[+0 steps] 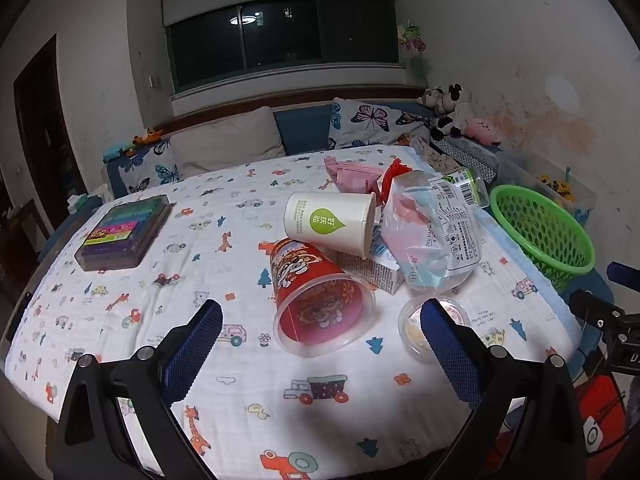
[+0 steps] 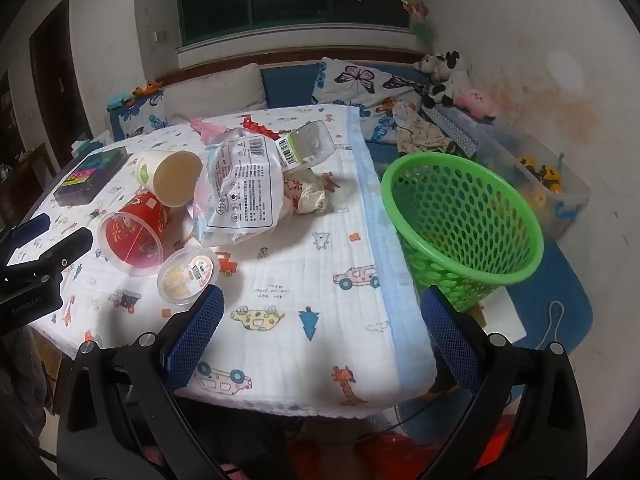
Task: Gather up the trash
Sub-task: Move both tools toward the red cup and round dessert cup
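The left tongs [image 1: 322, 344] stand wide open above the desk [image 1: 100, 312], which carries a white cloth printed with cars and animals, and nothing is between their blue pads [image 1: 192, 354]. The right tongs [image 2: 322, 338] are also wide open and empty, low over the near right corner of the desk. The trash lies in one heap in the middle of the desk. A red plastic cup [image 1: 316, 300] lies on its side with the mouth toward the left camera, and a white paper cup [image 1: 330, 222] lies on its side, leaning on the red one. Under the white cup there is a small carton [image 1: 372, 270], mostly covered, so I cannot read it. A clear plastic bag [image 1: 432, 236] with a printed label covers pink and blue things that are hard to make out. Behind it a pink wrapper [image 1: 352, 176] and something red [image 1: 394, 174] are partly hidden. A small round tub [image 2: 188, 274] with a film lid lies near the red cup; in the left view the right pad cuts it off. A bottle with a barcode label [image 2: 306, 148] lies against the bag, and a crumpled paper [image 2: 312, 196] lies beside it. The green basket [image 2: 460, 216] stands just beside the right edge of the desk; its base is hidden behind the right tongs. A dark box with colourful contents [image 1: 126, 236] lies apart at the left.
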Demonstrator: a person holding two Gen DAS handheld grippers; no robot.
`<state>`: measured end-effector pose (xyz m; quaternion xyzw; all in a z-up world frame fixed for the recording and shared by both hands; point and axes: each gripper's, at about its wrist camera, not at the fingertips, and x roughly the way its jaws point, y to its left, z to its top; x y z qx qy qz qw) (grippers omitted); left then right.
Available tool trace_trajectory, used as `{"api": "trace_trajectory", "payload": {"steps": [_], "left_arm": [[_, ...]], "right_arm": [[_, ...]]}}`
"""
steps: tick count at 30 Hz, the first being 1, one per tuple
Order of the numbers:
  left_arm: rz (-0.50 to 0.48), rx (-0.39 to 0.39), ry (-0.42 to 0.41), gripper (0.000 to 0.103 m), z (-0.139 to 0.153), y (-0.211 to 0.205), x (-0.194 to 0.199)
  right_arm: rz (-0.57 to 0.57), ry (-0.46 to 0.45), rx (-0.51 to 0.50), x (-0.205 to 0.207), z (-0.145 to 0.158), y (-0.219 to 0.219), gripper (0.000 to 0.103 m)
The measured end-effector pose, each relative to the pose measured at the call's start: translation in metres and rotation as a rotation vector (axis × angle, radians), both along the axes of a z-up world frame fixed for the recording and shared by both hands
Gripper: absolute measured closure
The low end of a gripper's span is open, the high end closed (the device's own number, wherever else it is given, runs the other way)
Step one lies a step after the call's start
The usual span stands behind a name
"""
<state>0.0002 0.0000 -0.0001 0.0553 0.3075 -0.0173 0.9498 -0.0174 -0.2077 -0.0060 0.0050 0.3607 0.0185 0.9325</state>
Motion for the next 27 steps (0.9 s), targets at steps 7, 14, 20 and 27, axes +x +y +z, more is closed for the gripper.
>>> {"api": "trace_trajectory", "payload": {"steps": [7, 14, 20, 27], "left_arm": [[0.004, -0.002, -0.004, 0.007, 0.0, 0.0, 0.001], [0.012, -0.003, -0.004, 0.007, -0.001, 0.005, 0.003], [0.022, -0.016, -0.002, 0.007, -0.001, 0.007, 0.003], [0.029, -0.021, 0.003, 0.007, -0.001, 0.01, 0.005]], "right_arm": [[0.001, -0.007, -0.007, 0.0, 0.0, 0.002, 0.005], [0.004, -0.005, -0.006, 0.001, -0.003, 0.005, 0.005], [0.005, -0.009, -0.002, 0.0, -0.002, 0.004, 0.005], [0.014, -0.008, -0.002, 0.003, -0.002, 0.007, 0.005]]}}
